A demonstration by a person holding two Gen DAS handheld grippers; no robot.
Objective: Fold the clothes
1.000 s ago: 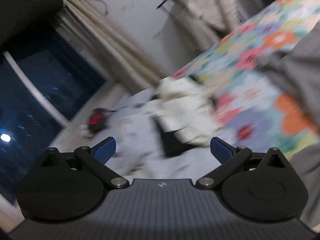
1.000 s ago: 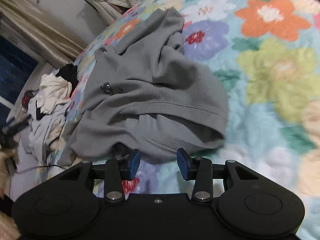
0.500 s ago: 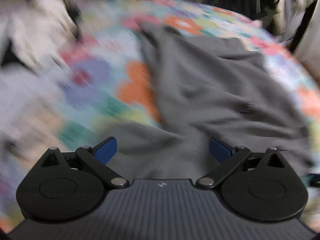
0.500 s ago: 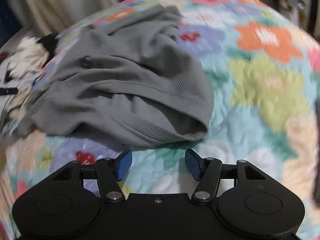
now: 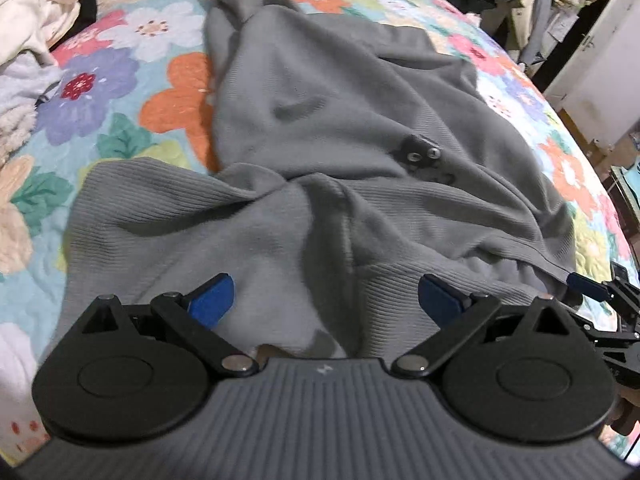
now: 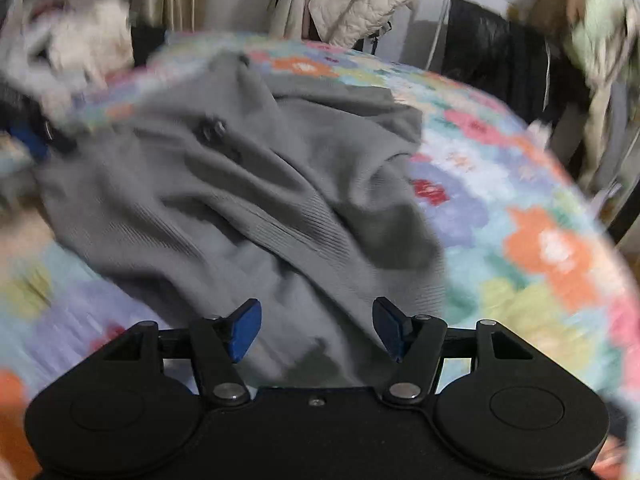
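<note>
While fingers [image 5: 211,300] gape, sweater [image 5: 360,152] between — untouched

Right wrist view: motion blur smears the flower-patterned quilted bedspread [image 6: 540,248] and the pale fluffy pile [image 6: 76,44] left of the crumpled grey ribbed-knit garment [image 6: 248,208]; pile contents cannot be identified. The garment's near hem is hidden behind the gripper body. Left wrist view: the garment's [image 5: 320,152] dark fasteners [image 5: 420,154] are too small to identify.
</note>
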